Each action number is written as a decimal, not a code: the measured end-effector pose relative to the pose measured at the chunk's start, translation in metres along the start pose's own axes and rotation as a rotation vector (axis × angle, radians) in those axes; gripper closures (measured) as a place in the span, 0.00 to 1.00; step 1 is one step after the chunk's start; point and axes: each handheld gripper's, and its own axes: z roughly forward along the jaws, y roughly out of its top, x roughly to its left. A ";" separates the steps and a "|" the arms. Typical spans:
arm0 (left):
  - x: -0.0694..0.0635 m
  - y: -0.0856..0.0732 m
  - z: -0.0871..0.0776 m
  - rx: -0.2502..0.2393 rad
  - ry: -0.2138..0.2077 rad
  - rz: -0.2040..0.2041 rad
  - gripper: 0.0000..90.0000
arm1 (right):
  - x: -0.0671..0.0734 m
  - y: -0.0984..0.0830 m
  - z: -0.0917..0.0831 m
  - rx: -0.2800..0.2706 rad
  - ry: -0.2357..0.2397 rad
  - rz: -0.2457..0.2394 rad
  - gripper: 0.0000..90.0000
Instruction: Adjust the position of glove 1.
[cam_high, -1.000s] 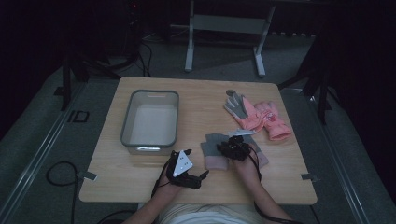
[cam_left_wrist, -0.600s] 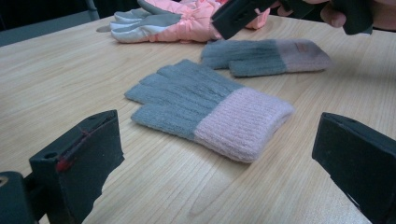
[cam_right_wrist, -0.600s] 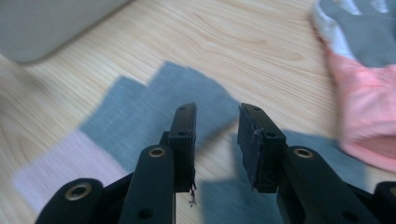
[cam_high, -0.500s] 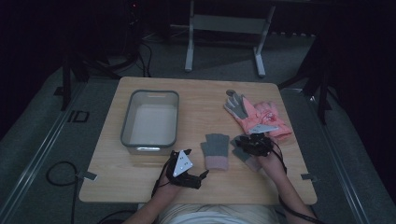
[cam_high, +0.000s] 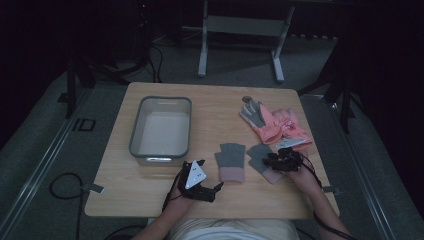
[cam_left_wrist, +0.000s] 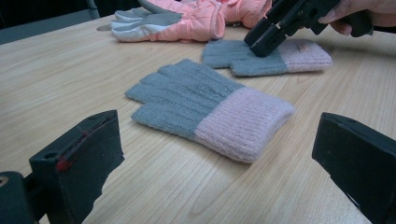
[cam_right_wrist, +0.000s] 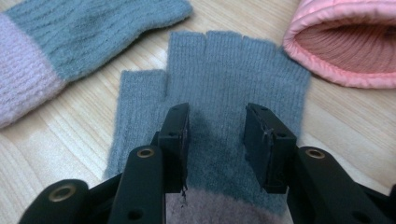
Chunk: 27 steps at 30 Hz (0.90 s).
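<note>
Your right gripper (cam_right_wrist: 216, 140) has just been opening: jaws narrow, parted over the flat ribbed-knit grey glove (cam_right_wrist: 224, 93) with pink cuff, near the table's right edge. Left gripper (cam_left_wrist: 224, 186) gapes wide, empty. No labels readable.

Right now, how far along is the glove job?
Done: nothing is in the bin yet; one knit glove lies flat, apart from its twin. In hand: the right gripper has just been opening its jaws over the second knit glove, which lies flat between them, not pinched. The left gripper waits open near the table's front edge. Left: both knit gloves and the pink gloves, untouched.
</note>
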 end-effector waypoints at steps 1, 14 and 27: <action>0.000 0.000 0.000 0.000 0.000 0.000 0.01 | 0.000 0.001 0.000 0.008 -0.001 -0.012 0.68; 0.000 0.000 0.000 -0.002 0.003 -0.002 0.01 | 0.013 0.004 -0.005 0.057 -0.010 -0.019 0.94; 0.000 0.000 0.000 -0.002 0.002 -0.001 0.01 | 0.045 0.012 -0.058 -0.088 -0.145 0.092 0.94</action>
